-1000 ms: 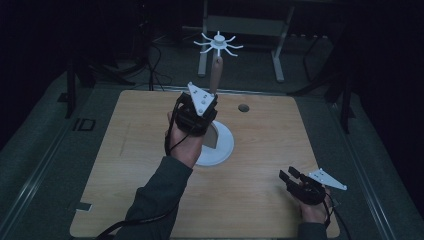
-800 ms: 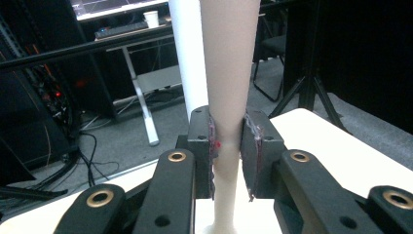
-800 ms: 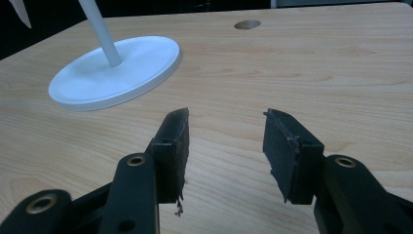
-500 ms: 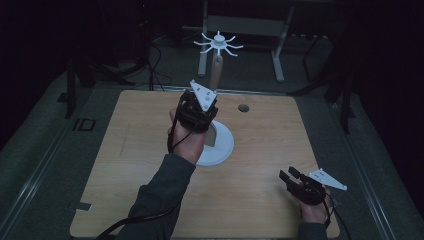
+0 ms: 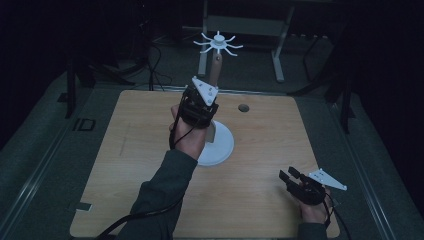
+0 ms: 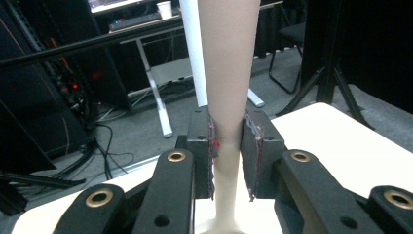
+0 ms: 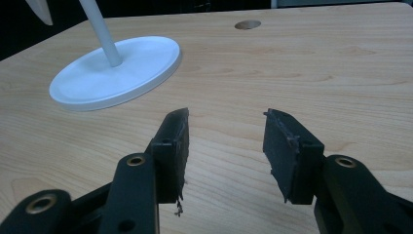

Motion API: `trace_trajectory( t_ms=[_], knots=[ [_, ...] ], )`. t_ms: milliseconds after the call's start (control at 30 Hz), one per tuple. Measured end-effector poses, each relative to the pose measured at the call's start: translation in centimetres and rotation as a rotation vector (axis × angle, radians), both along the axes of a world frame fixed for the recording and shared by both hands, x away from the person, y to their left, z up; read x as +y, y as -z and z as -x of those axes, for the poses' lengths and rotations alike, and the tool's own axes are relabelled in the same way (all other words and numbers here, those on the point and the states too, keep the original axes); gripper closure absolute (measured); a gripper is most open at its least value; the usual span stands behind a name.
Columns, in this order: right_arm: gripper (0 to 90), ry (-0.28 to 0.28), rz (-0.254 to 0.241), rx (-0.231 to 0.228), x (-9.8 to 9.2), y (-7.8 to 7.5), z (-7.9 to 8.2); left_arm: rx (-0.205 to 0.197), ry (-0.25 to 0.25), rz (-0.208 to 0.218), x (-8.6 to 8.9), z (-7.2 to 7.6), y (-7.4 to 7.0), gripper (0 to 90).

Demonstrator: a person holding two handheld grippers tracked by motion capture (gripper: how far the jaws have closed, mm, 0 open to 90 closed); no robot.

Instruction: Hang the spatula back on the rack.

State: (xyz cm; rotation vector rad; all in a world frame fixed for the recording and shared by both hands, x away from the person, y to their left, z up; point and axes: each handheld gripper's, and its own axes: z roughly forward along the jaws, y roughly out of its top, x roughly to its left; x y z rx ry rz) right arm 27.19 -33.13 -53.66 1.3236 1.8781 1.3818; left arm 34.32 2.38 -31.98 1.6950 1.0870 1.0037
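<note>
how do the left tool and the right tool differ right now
The left tool is raised above the wooden table, while the right tool sits low near the table's right front corner. The left tool's jaws are shut on a beige tapered piece beside the white stand's pole, while the right tool's jaws are open with nothing between them. Both have black jaws and a grey three-cornered plate on top.

Light wood-grain table, matt; smooth white plastic-looking stand base; matt black fingers with worn pads
</note>
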Motion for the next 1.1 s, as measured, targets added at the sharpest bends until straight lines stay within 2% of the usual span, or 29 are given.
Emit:
trace_trajectory(
  t_ms=[467, 667, 1100],
  knots=[
    [51.8, 0.0, -0.001, -0.003, -0.02, -0.02, 0.01, -0.023, 0.003, -0.013, -0.37, -0.27, -0.57, 71.7],
    [51.7, -0.001, -0.003, -0.003, -0.05, -0.03, 0.03, -0.026, 0.022, -0.002, -0.17, -0.38, -0.48, 63.6],
    [51.0, -0.001, 0.001, 0.001, 0.01, 0.03, 0.01, -0.043, 0.113, 0.04, 0.06, 0.16, -0.39, 44.3]
  ],
)
